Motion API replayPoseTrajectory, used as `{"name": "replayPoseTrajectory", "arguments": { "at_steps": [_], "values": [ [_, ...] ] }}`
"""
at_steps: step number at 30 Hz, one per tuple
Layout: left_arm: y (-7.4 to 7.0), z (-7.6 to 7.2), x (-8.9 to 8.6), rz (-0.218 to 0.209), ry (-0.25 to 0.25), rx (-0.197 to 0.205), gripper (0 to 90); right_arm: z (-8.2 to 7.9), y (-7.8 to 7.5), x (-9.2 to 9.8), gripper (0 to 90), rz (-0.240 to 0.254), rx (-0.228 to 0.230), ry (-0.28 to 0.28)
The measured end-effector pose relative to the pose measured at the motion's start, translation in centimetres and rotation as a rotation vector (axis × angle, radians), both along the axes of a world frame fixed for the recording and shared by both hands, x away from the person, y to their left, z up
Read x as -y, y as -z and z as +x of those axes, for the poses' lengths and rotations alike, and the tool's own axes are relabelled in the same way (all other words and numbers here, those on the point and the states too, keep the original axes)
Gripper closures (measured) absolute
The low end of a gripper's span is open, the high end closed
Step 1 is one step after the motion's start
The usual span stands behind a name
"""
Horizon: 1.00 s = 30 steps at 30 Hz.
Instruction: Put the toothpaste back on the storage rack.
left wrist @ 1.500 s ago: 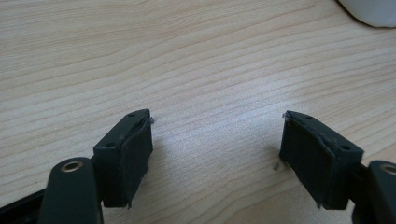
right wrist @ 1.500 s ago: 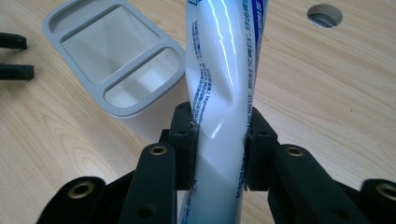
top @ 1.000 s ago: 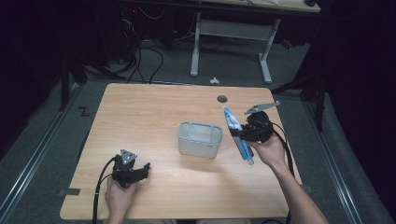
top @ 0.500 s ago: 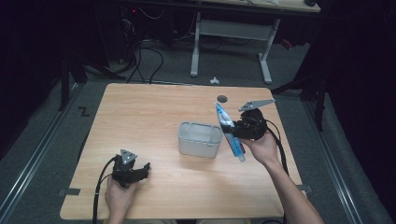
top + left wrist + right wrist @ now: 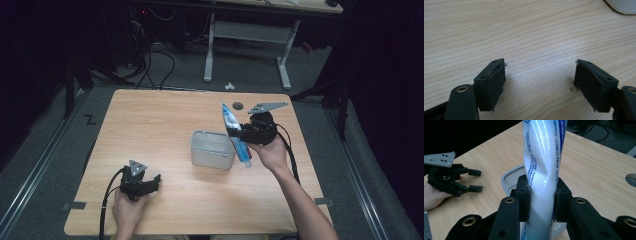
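Step in hand, by my reading: carrying tube to container. Right tongs (image 5: 243, 131), right of frame centre in high view, clamped on blue-white tube (image 5: 235, 132); tube held off table (image 5: 150, 120), tilted, lower end just beside right rim of grey container (image 5: 212, 150). Cap end blurred, probably low end. Left tongs (image 5: 150, 182), lower left, jaws apart, holding nothing, resting on table. Next move calls for: shift tube over container opening, lower it, then spread jaws.
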<state>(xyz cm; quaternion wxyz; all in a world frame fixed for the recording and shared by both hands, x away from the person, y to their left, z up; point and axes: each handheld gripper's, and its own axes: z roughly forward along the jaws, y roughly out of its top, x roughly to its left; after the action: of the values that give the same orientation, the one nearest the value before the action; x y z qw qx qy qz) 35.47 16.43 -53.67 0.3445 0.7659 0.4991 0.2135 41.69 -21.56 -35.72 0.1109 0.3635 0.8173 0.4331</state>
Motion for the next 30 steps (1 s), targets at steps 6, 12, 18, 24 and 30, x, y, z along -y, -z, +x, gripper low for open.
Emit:
{"name": "replayPoseTrajectory", "arguments": {
  "at_steps": [6,12,18,24,30],
  "values": [
    [0.0,0.0,0.0,0.000,0.000,0.000,25.6,0.4,-0.5,-1.0,71.7,0.007,0.021,-0.008],
    [0.0,0.0,0.0,0.000,0.000,0.000,25.6,0.9,-0.5,-1.8,71.8,0.011,0.033,-0.009],
    [0.0,0.0,0.0,0.000,0.000,0.000,25.6,1.5,-0.4,-2.3,71.9,0.019,0.040,-0.002],
    [0.0,0.0,0.0,0.000,0.000,0.000,25.6,2.2,-0.3,-2.8,71.8,0.023,0.036,-0.003],
    [0.0,0.0,0.0,-0.001,0.000,0.000,25.6,2.7,-0.2,-3.1,71.8,0.018,0.038,0.002]
  ]
}}
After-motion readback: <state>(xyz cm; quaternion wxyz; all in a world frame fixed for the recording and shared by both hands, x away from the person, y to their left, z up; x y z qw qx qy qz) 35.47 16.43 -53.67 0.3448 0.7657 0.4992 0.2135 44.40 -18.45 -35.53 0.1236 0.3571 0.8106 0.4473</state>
